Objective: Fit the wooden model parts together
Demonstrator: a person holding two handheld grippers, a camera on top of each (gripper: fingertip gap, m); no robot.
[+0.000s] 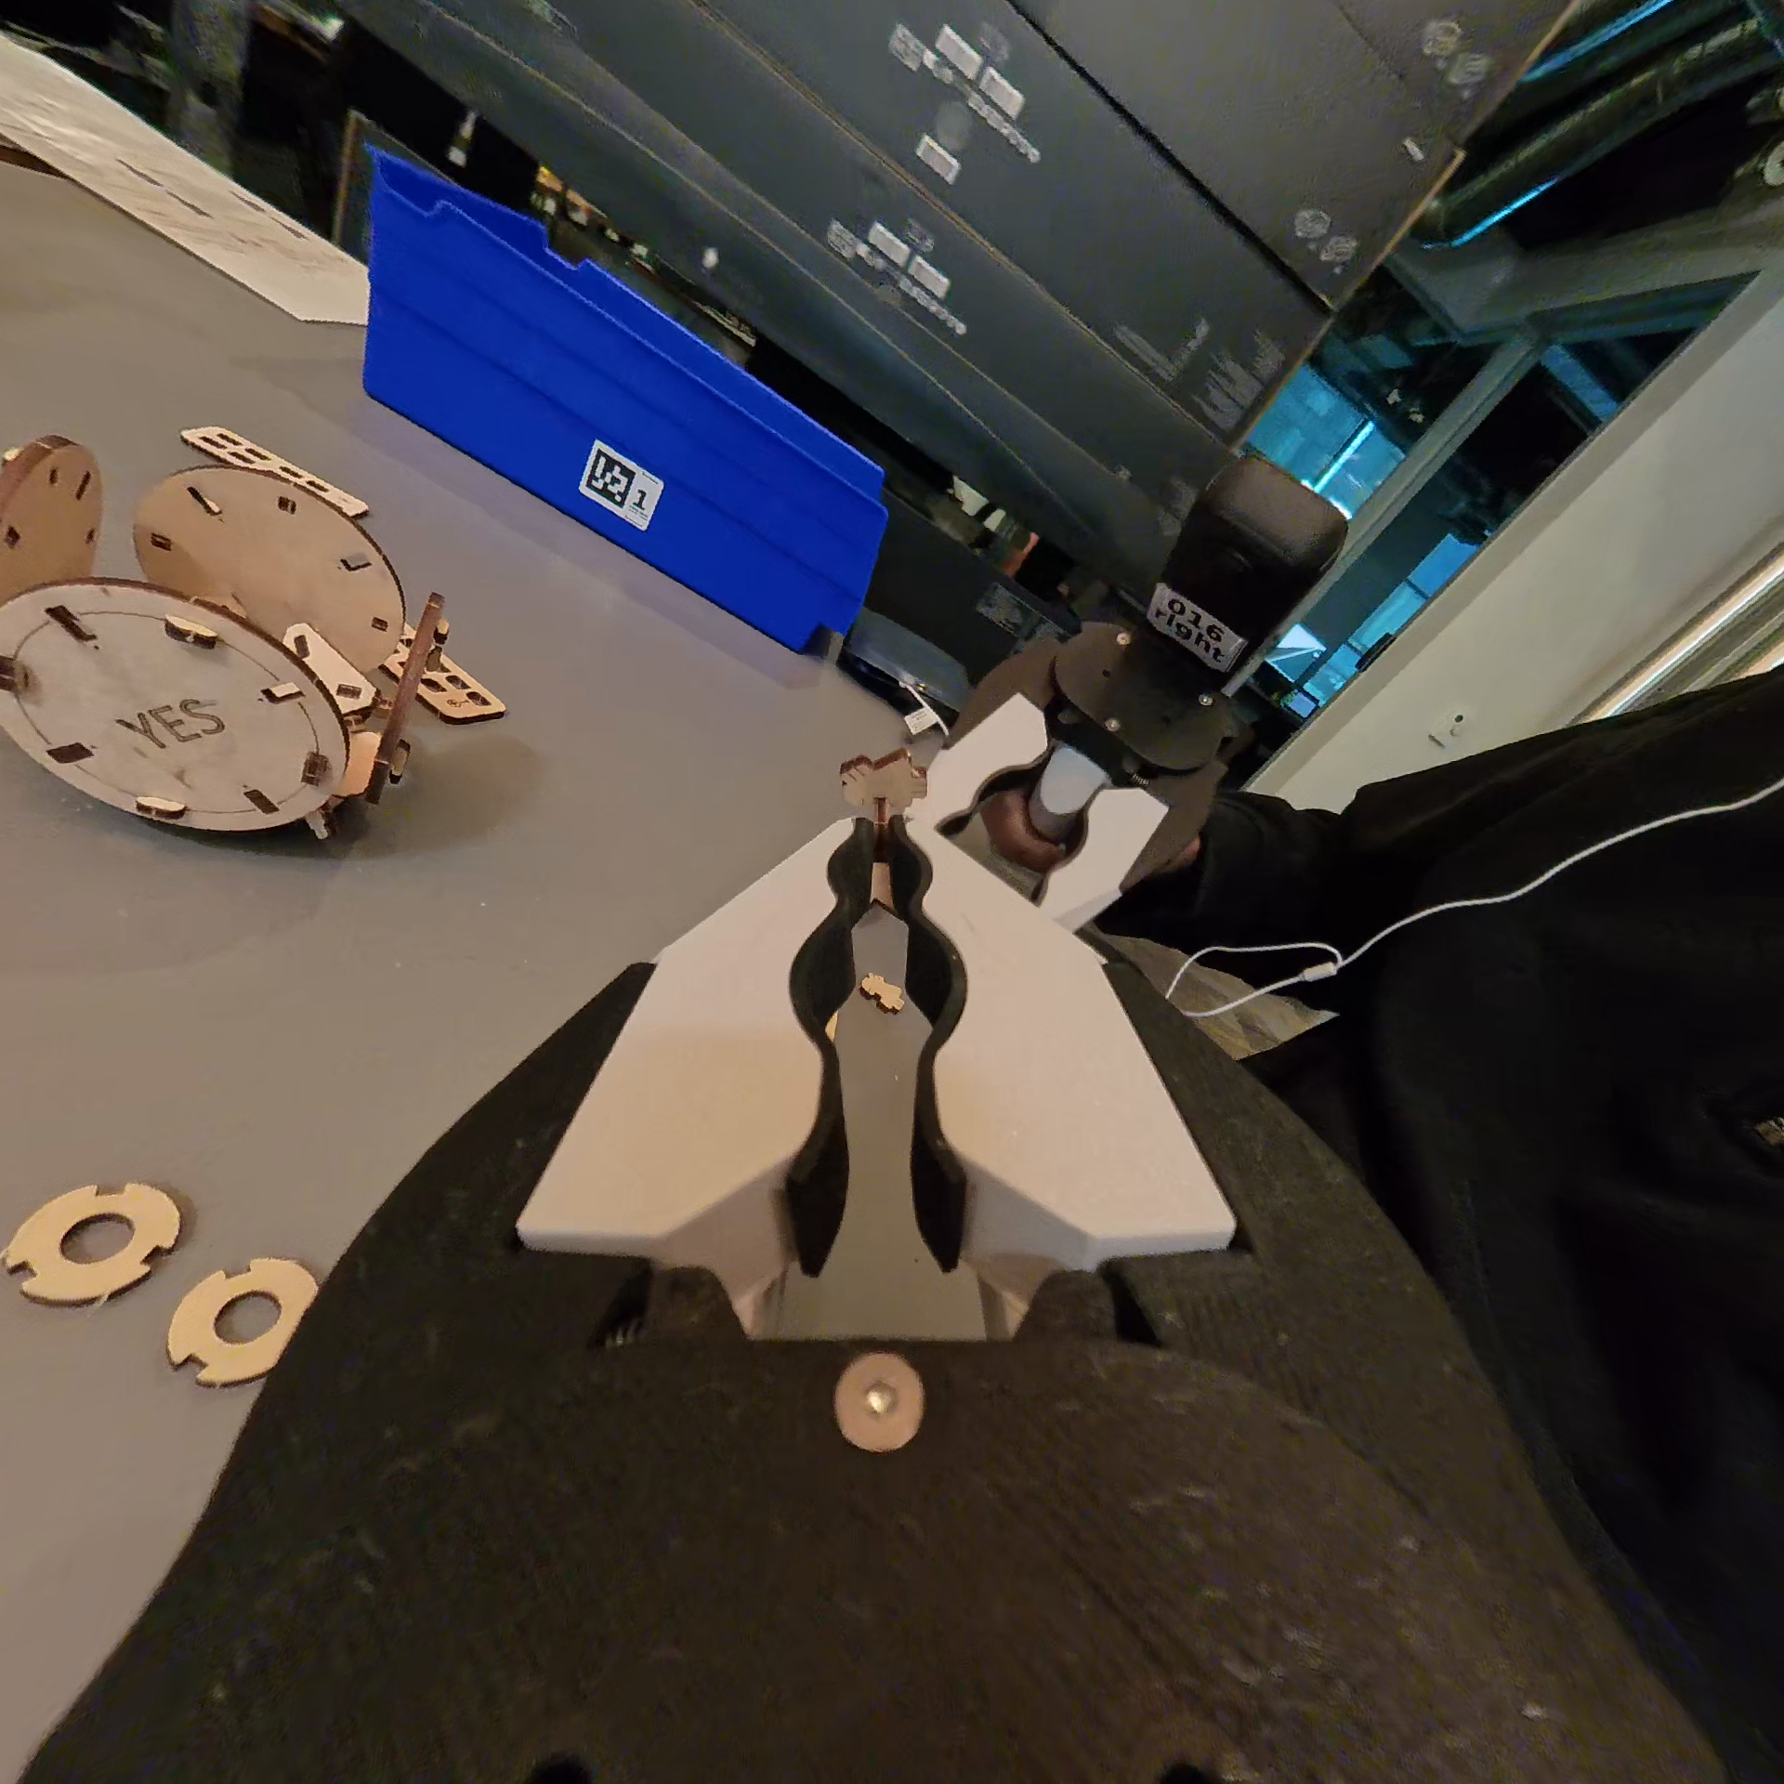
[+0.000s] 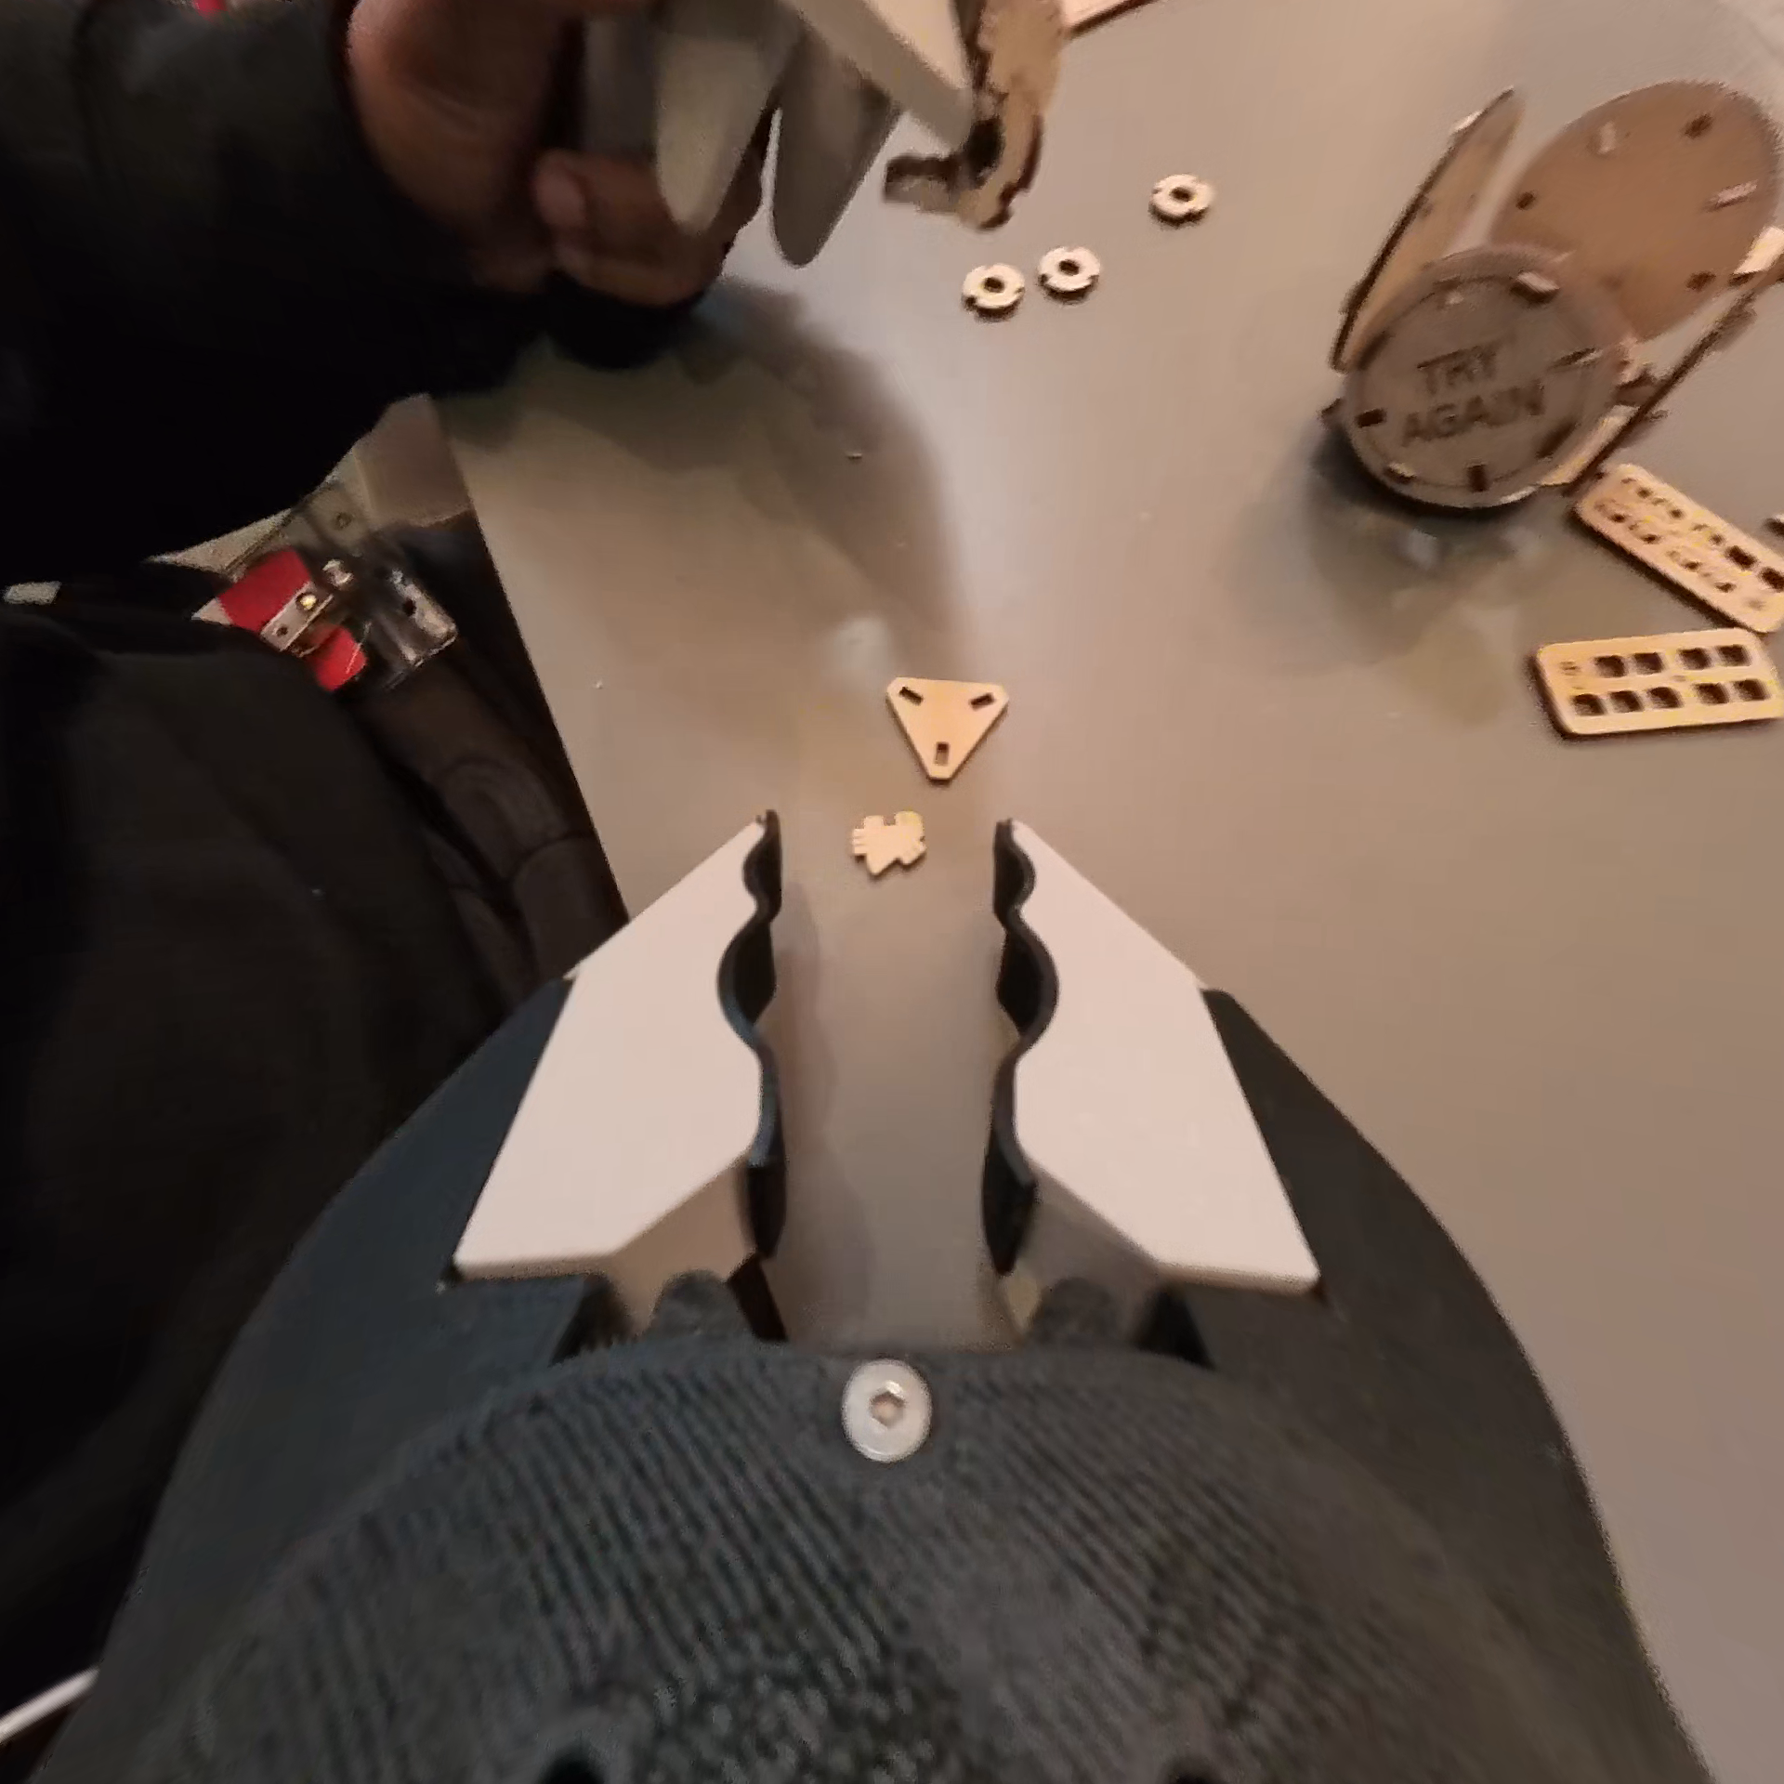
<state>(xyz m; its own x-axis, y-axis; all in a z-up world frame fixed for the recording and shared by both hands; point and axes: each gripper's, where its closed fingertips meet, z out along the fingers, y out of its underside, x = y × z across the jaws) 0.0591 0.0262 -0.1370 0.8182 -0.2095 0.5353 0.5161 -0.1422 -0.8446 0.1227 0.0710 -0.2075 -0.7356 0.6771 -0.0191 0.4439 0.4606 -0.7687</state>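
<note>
Two handheld grippers work over a grey bench (image 2: pixel 1207 869). The left gripper (image 1: pixel 877 830) has its fingers (image 1: pixel 850 869) drawn together on a thin wooden piece — a small notched plywood connector (image 1: pixel 883 780) whose stem sits pinched between the black pads while its notched head stands clear above the tips. The right gripper (image 2: pixel 883 840) has its fingers (image 2: pixel 763 869) set wide apart with nothing between the pads; it hovers over the bench, and a second small notched connector (image 2: pixel 888 842) lies flat on the surface below the gap, touching neither pad. Just beyond that connector lies a triangular plywood plate (image 2: pixel 946 722) with three slots. Far right of the plate stands a partly assembled plywood drum (image 2: pixel 1487 386) with engraved round faces; two slotted plywood strips (image 2: pixel 1660 681) lie near the drum, between it and the plate's side of the bench. Three toothed plywood washers (image 2: pixel 1067 268) lie beyond the plate. A blue bin (image 1: pixel 618 425) stands at the bench's far edge — behind the drum in the left wrist view.
</note>
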